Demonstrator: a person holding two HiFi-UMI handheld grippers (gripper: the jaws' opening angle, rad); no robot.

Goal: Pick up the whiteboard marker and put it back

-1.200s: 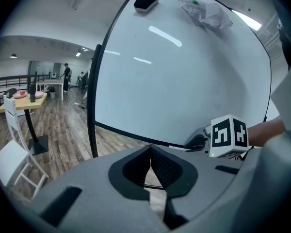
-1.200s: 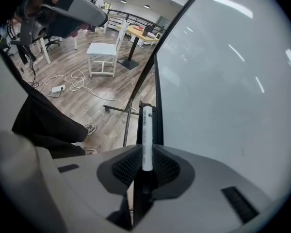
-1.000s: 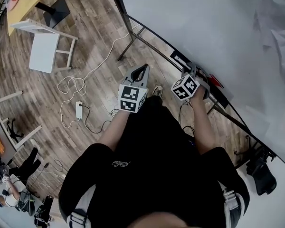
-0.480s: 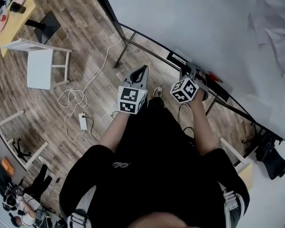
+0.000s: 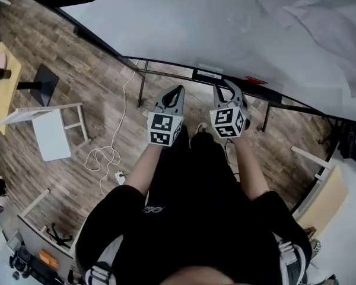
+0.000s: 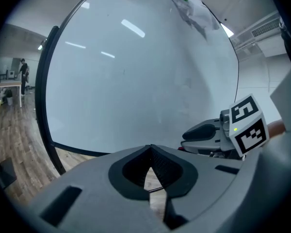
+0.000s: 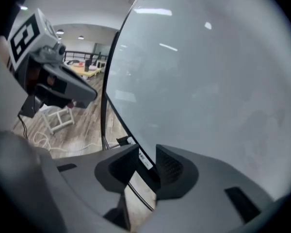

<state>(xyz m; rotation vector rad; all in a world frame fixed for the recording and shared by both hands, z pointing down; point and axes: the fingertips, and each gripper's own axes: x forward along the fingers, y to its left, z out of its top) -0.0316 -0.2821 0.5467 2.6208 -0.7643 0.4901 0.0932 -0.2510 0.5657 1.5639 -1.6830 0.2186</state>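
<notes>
A small red whiteboard marker (image 5: 256, 81) lies on the black tray (image 5: 291, 101) along the whiteboard's (image 5: 225, 22) lower edge. My right gripper (image 5: 226, 88) hangs just left of the marker and apart from it. Its jaws (image 7: 146, 161) stand apart and are closing, with only the tray and floor showing between them. My left gripper (image 5: 175, 91) is held beside it to the left, pointing at the board. Its tips (image 6: 150, 148) meet, with nothing held. The right gripper's cube (image 6: 247, 125) shows in the left gripper view.
The board's stand legs (image 5: 141, 91) run down to the wooden floor. A white stool (image 5: 50, 132) and a cable with a power strip (image 5: 120, 176) lie at the left. A yellow table (image 5: 3, 82) stands far left and a wooden panel (image 5: 326, 200) at the right.
The right gripper has lifted off the tray beside the red marker and rolled upright. The left gripper has moved up beside it. The head view has swung toward the board.
</notes>
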